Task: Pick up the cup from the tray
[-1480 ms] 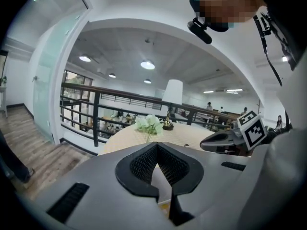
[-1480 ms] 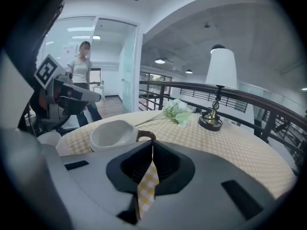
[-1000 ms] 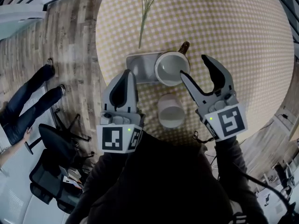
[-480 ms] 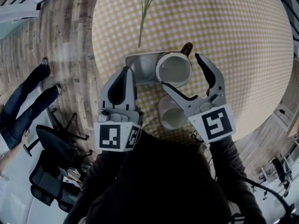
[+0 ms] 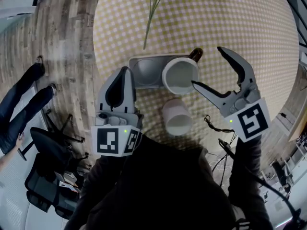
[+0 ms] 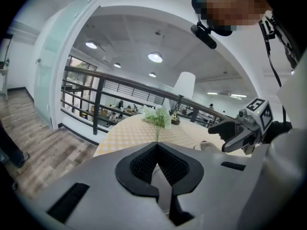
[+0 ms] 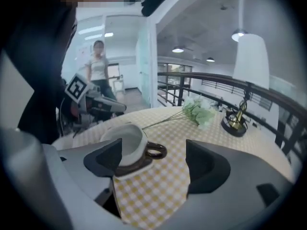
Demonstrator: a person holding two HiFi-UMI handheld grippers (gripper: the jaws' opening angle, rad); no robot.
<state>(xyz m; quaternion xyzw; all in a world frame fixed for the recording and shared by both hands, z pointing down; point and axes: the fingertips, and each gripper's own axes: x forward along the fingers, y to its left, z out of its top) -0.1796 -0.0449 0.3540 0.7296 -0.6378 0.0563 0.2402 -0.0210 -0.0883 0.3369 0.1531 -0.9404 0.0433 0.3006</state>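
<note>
A white cup [image 5: 180,75] with a brown handle [image 5: 195,54] stands on the right end of a grey tray [image 5: 144,71] on the checked round table. My right gripper [image 5: 207,66] is just right of the cup, its jaws wide and still opening, the near fingertip beside the cup's rim. In the right gripper view the cup [image 7: 128,145] shows partly behind the left jaw, and only tablecloth lies in the middle of the right gripper [image 7: 153,164]. My left gripper [image 5: 122,75] is shut and empty, over the tray's left end; the left gripper [image 6: 157,162] points across the table.
A second white cup [image 5: 176,118] sits on the table near me, below the tray. A flower stem [image 5: 151,13] lies beyond the tray. The table's edge curves close on the left; a person's legs [image 5: 24,104] and an office chair [image 5: 48,162] are on the floor there.
The right gripper's jaws have spread wider. It swung left until its jaws stood on either side of the cup, then moved right of it. The left gripper stays shut and nearly still.
</note>
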